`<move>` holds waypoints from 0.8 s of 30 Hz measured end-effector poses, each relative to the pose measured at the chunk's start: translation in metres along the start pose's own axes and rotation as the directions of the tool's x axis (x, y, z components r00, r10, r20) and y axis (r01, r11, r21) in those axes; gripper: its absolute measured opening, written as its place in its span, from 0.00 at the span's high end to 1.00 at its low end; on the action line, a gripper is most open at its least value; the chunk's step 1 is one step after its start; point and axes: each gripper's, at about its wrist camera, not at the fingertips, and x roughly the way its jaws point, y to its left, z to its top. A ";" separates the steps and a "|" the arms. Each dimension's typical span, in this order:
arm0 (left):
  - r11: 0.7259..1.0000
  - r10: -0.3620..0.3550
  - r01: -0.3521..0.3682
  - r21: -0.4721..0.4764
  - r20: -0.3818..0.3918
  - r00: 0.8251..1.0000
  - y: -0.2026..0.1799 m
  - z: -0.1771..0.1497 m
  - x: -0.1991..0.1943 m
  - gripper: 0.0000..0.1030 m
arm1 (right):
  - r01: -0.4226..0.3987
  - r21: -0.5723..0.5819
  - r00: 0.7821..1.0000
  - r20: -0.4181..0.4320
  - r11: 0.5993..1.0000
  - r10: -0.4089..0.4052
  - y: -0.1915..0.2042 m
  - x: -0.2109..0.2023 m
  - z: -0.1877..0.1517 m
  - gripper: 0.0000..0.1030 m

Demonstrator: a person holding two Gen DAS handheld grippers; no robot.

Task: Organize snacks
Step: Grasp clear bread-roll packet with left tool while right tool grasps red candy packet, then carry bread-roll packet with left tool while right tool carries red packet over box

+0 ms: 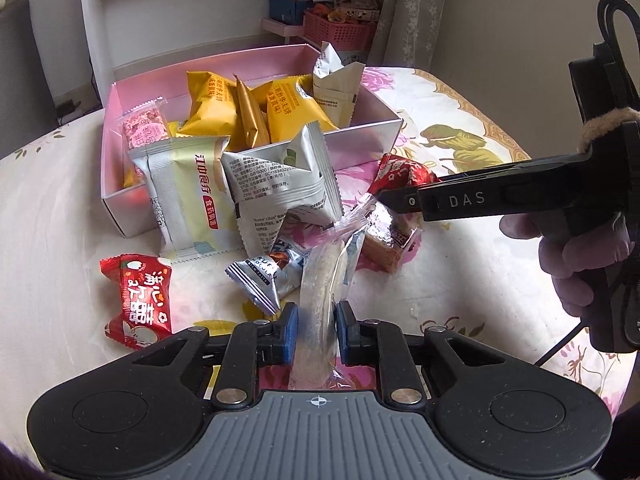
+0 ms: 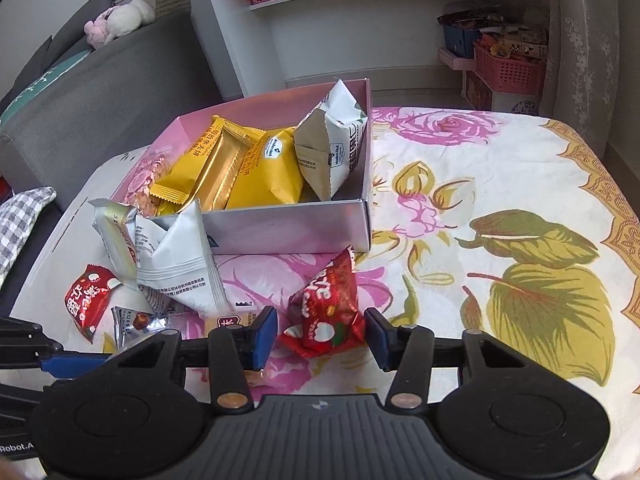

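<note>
Left wrist view: left gripper (image 1: pixel 316 330) pinches a clear wrapper (image 1: pixel 320 300) — lift it straight toward the pink box (image 1: pixel 360 136) at 12 o'clock. Right gripper (image 2: pixel 320 338) brackets a red candy (image 2: pixel 328 312), jaws nearly touching — squeeze gently.

At the bottom centre, the left gripper (image 1: pixel 317 330) pinches a clear-wrapped snack (image 1: pixel 320 280) between its blue pads (image 1: pixel 291 332). The right gripper (image 1: pixel 384 196) reaches in from the right edge towards a red candy (image 1: pixel 400 172). A pink box (image 1: pixel 360 140) of yellow packets (image 1: pixel 212 104) fills the upper middle.
</note>
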 end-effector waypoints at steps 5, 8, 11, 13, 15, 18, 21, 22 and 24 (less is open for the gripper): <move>1.000 0.007 -0.007 0.017 -0.011 1.000 -0.005 -0.003 0.007 0.83 | 0.020 -0.015 1.000 0.000 1.000 -0.020 0.006 0.002 0.001 0.68; 0.999 0.022 -0.021 0.032 -0.021 1.000 -0.007 -0.006 0.013 0.82 | 0.020 -0.011 1.000 0.000 1.000 -0.020 0.004 0.000 0.001 0.72; 0.998 0.035 -0.034 0.046 -0.016 0.999 -0.010 -0.006 0.014 0.82 | 0.010 0.002 1.000 0.005 1.000 -0.010 0.000 -0.005 0.002 0.74; 0.999 0.031 -0.031 0.024 -0.011 0.999 -0.008 -0.005 0.013 0.84 | 0.005 0.014 1.000 0.011 1.000 -0.005 -0.003 -0.010 0.003 0.75; 1.000 0.024 -0.024 -0.005 -0.004 1.000 -0.004 -0.004 0.010 0.84 | -0.003 0.035 1.000 0.016 0.999 0.002 -0.007 -0.015 0.004 0.75; 0.999 0.001 -0.001 -0.050 0.009 1.000 0.003 -0.002 0.004 0.85 | -0.019 0.056 0.999 0.029 0.998 0.018 -0.011 -0.023 0.006 0.75; 0.996 -0.025 0.027 -0.091 0.025 0.999 0.008 0.001 -0.003 0.85 | -0.036 0.070 0.998 0.044 0.997 0.033 -0.015 -0.031 0.008 0.75; 0.995 -0.030 0.033 -0.098 0.030 0.999 0.009 0.002 -0.005 0.85 | -0.042 0.075 0.998 0.049 0.996 0.039 -0.015 -0.033 0.009 0.75; 0.993 -0.038 0.042 -0.111 0.037 0.999 0.010 0.003 -0.011 0.85 | -0.062 0.087 0.996 0.064 0.994 0.056 -0.017 -0.039 0.011 0.75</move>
